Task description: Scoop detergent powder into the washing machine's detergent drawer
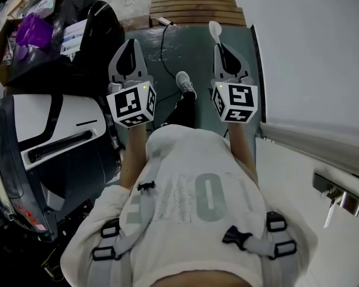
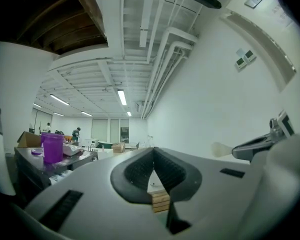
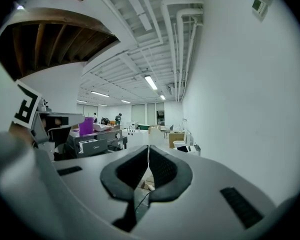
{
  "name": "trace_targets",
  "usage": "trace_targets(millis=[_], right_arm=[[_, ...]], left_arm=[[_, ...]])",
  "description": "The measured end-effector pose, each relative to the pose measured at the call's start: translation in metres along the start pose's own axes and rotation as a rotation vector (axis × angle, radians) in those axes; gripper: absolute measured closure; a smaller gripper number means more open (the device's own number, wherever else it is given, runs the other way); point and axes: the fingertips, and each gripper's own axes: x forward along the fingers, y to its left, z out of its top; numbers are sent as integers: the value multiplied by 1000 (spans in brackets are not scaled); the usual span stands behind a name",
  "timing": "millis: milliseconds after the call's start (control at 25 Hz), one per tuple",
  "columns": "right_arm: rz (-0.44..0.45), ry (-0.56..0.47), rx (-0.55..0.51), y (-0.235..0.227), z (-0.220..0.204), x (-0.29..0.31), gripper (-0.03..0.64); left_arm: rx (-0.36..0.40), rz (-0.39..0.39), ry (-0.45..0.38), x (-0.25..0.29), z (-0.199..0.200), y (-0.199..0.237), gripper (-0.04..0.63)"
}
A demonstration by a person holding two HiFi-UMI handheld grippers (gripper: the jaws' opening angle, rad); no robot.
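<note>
In the head view both grippers are held out over a grey-green floor, apart from each other. My right gripper (image 1: 222,48) is shut on the handle of a white scoop (image 1: 215,30), whose bowl sticks out past the fingertips. Between the shut jaws in the right gripper view (image 3: 148,148) the handle shows only as a thin pale line. My left gripper (image 1: 129,43) (image 2: 152,150) is shut with nothing in it. From the left gripper view the scoop (image 2: 221,149) shows at the right. A white and black washing machine (image 1: 48,136) stands at the left, below the left gripper.
A purple cup (image 1: 33,30) (image 2: 52,147) (image 3: 86,126) stands on a dark cluttered unit at the far left beside a cardboard box (image 1: 1,46). Wooden steps (image 1: 194,8) lie ahead, with a cable (image 1: 163,46) on the floor. A white wall with a metal handle (image 1: 338,199) is at the right.
</note>
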Motion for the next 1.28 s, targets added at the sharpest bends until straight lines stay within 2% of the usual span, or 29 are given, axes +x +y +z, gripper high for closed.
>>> trace_targets(millis=[320,600,720,920,1080,1280], right_arm=[[56,2,-16,-18,27,116,606],[155,-27,-122,-19,76,238,606],[222,-25,-159,-5,89,290,606],[390,-16,-194,32,104,371,606],[540,-29,-228,81,115,414,606],[732,-65,-249,147,135,455,606]], left_arm=[[-9,36,11,111,-9,34,574],[-12,146,-18,204,3,85,574],[-18,220,-25,233,4,118,574],[-8,358,-32,267,7,173,574],[0,491,-19,262,5,220,574],[-9,699,-3,236,4,276,574]])
